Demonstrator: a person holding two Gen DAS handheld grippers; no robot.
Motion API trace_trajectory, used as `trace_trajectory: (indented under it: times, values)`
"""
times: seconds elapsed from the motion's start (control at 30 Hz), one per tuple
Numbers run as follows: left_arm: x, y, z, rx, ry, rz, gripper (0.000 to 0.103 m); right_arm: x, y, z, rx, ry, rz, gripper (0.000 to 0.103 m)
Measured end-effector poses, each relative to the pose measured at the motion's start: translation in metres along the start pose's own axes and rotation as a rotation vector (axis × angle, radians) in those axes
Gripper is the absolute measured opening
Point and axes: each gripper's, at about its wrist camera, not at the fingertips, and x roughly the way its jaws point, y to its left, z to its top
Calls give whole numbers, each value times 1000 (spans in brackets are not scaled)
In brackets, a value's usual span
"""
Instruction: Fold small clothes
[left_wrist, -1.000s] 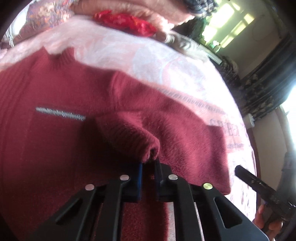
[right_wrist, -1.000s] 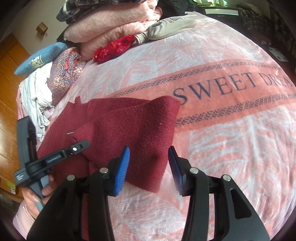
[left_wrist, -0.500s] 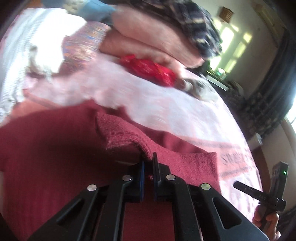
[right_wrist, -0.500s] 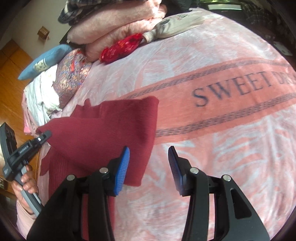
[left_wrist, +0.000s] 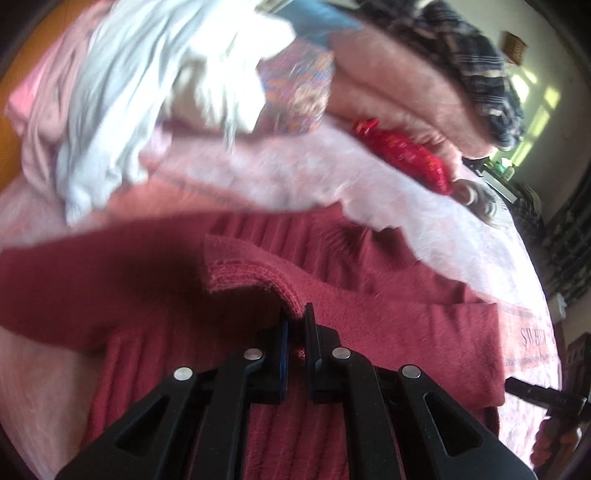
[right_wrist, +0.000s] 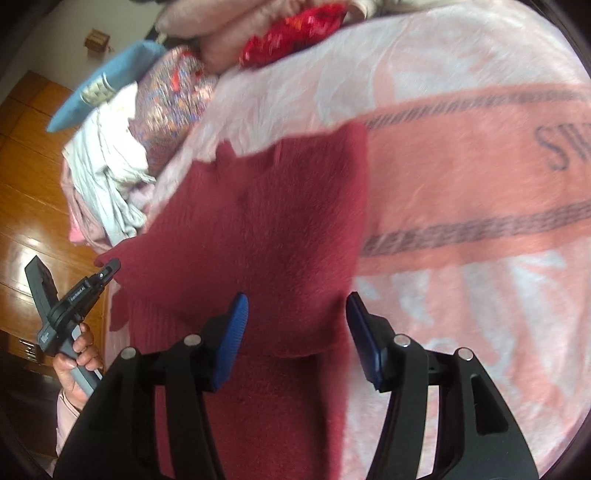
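Left tool (left_wrist: 295, 325): jaws clamped on the cuff edge of the maroon sweater (right_wrist: 266, 229), lifting a fold of it just ahead of the tips. Right tool (right_wrist: 295, 328): jaws apart, holding nothing, poised over the sweater's near edge. The sweater lies spread on the pink blanket (right_wrist: 461, 177) of the bed. Judgement: thick, soft knit, limp and light; likely to sag and stretch. Best gripped at ribbed cuffs or hems.
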Motion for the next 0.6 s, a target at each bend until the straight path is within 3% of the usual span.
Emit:
trace_trajectory:
  times: [0.07,0.1,0.13,0.17,0.2,0.27,0.33,0.43,0.53,0.6]
  values:
    - [14,6,-6,-4,37,7,8,5,2,-1,-5,-1,-35,56]
    - [19,8,-9,1,49,14,8,6,2,-2,-5,-4,-47,48]
    - [25,10,-12,7,63,28,9,6,1,-1,-12,-1,-92,28]
    - [29,12,-15,8,75,34,9,7,1,-1,-20,5,-122,19]
    - [32,15,-17,6,93,36,12,5,-1,-1,-20,10,-131,16]
    - [31,23,-17,-4,112,45,21,3,-4,-1,-1,26,-151,15]
    - [25,33,-14,-11,112,82,45,4,-1,-2,-34,45,-188,24]
    - [11,54,-5,-32,103,116,61,3,11,-5,-102,52,-254,31]
    - [-1,73,4,-93,110,98,61,-19,27,-4,-155,-9,-303,34]
    - [-5,79,7,-136,134,78,63,-35,37,-1,-160,-57,-257,34]
